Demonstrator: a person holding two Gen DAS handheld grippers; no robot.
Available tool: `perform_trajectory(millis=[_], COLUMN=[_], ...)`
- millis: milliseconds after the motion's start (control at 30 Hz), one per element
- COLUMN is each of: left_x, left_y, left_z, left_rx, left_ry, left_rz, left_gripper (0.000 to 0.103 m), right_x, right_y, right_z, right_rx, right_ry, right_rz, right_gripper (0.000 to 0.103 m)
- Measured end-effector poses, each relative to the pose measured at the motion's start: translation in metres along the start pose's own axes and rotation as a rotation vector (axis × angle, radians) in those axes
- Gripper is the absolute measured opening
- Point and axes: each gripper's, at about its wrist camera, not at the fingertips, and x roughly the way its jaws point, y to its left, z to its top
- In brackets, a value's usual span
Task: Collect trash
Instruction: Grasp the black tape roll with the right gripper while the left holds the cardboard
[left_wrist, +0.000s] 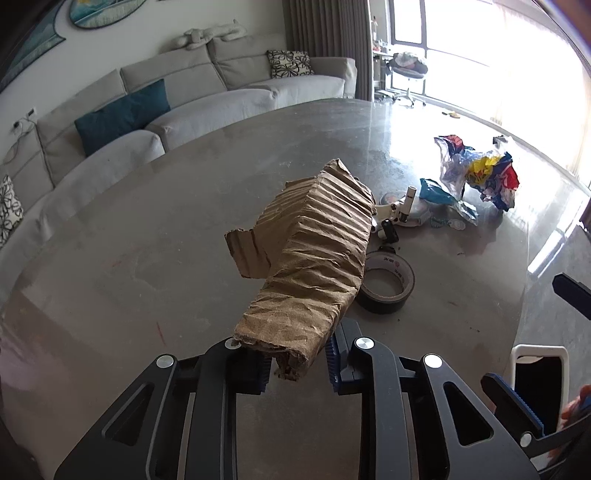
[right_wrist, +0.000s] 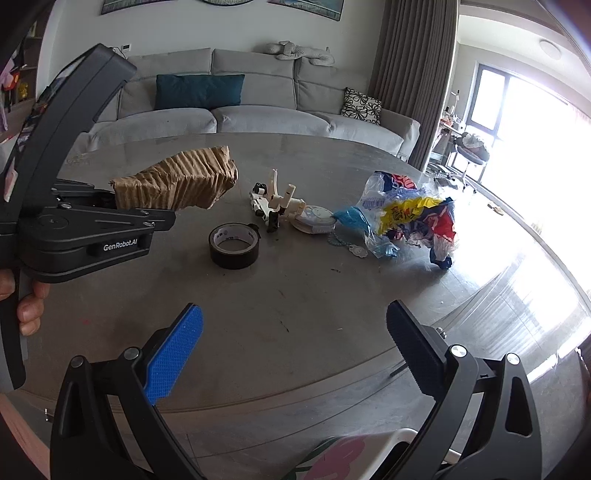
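Note:
My left gripper (left_wrist: 297, 363) is shut on one end of a crumpled brown corrugated cardboard piece (left_wrist: 314, 254) and holds it above the grey round table (left_wrist: 129, 277). The cardboard (right_wrist: 177, 181) and the left gripper (right_wrist: 110, 206) also show at the left of the right wrist view. My right gripper (right_wrist: 295, 350) is open and empty, low over the table's near edge. Crumpled colourful plastic wrappers (right_wrist: 413, 218) lie at the right of the table, also in the left wrist view (left_wrist: 476, 173).
A roll of black tape (right_wrist: 233, 246) lies mid-table, with a small white toy robot (right_wrist: 275, 203), a round white disc (right_wrist: 316, 218) and a bead chain (right_wrist: 343, 242) behind it. A white-rimmed bin (left_wrist: 537, 373) stands below the near edge. A grey sofa (right_wrist: 258, 110) stands behind the table.

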Motion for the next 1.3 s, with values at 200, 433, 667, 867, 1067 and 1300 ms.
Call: perform_trajectory(millis=[200, 433, 667, 867, 1067, 1300], left_x=[-0.013, -0.014, -0.013, -0.01, -0.013, -0.015], left_y=[0.011, 0.025, 0.034, 0.039, 0.041, 0.041], left_z=[-0.002, -0.005, -0.005, -0.007, -0.006, -0.008], left_rx=[-0.005, -0.018, -0.029, -0.043, -0.056, -0.057], left_ry=[-0.012, -0.003, -0.003, 0.003, -0.001, -0.004], left_rz=[0.019, 0.045, 0.059, 0.057, 0.064, 0.072], left_gripper=[0.025, 0.025, 0.025, 0.025, 0.025, 0.025], right_x=[0.026, 0.06, 0.085, 0.095, 0.099, 0.098], right_y=[0.013, 0.038, 0.038, 0.045, 0.055, 0.055], right_z=[0.017, 0.041, 0.052, 0.048, 0.053, 0.058], right_rx=[0.006, -0.019, 0.046, 0.043, 0.014, 0.033], right_ry=[0.013, 0.049, 0.109, 0.152, 0.178, 0.169], right_rz=[0.044, 0.097, 0.131, 0.147, 0.173, 0.183], right_gripper=[0.099, 0.098, 0.098, 0.099, 0.098, 0.065])
